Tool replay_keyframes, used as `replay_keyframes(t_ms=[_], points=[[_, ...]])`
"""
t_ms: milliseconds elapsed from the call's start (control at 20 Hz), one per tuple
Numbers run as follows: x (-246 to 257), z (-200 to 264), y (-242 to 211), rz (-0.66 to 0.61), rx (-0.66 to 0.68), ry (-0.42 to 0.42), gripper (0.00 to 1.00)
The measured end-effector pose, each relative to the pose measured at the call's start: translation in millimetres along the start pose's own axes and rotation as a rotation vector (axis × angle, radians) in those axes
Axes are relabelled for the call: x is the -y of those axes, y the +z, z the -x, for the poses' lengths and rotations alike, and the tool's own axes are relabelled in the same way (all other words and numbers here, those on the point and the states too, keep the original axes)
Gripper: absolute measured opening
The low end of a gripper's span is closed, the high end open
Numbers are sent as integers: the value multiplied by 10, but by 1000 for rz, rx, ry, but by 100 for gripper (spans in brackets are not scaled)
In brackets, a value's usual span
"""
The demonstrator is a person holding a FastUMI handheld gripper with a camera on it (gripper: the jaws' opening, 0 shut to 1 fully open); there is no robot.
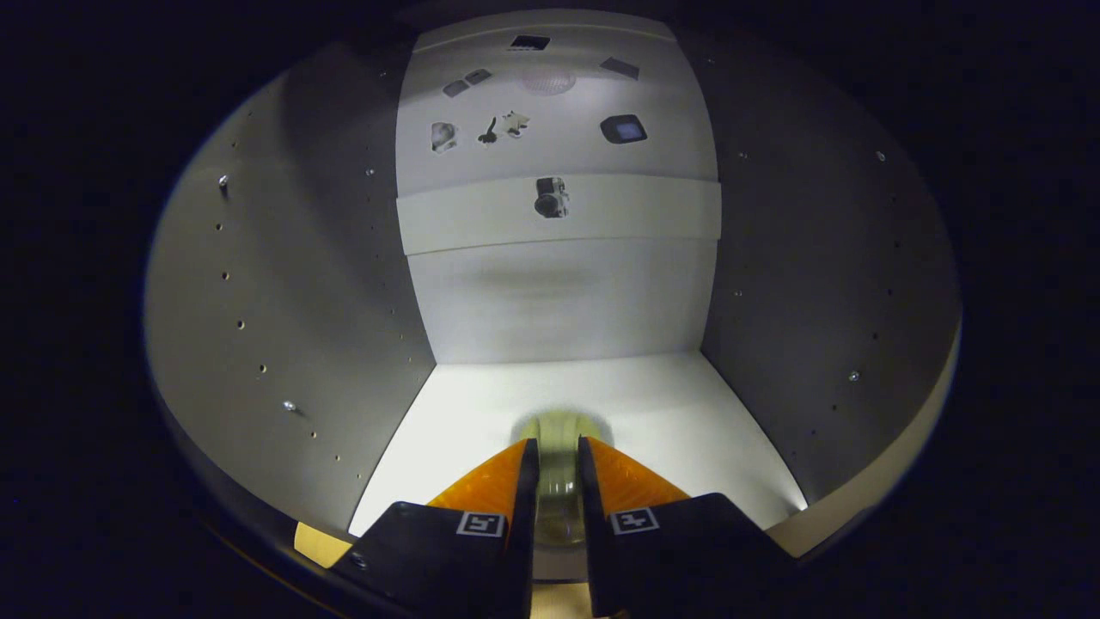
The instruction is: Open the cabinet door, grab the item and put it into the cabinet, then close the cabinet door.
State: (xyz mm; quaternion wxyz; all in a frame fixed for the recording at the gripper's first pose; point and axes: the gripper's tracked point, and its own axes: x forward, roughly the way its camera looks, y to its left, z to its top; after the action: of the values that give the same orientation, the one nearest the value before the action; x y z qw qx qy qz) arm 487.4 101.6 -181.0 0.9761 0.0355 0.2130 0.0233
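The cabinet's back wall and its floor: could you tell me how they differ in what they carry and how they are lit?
The back wall carries small stickers and a raised band; the floor carries only the clear, pale item between the fingers of the gripper. The back wall is duller and shadowed near its base, while the floor is bright. Both are plain, pale panels.

Item inside the open cabinet
A pale, glassy item (pixel 559 481) sits on the white cabinet (pixel 670 404) floor, clamped between the tongs (pixel 559 456).
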Motion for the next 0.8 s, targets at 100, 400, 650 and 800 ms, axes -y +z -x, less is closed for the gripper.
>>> replay_keyframes(t_ms=[100, 400, 650, 800], points=[[-13, -34, 6, -6, 7, 5, 33], [-15, 246, 270, 0, 100, 3, 38], [-43, 991, 518, 28, 186, -4, 41], [-134, 1560, 620, 37, 247, 22, 47]])
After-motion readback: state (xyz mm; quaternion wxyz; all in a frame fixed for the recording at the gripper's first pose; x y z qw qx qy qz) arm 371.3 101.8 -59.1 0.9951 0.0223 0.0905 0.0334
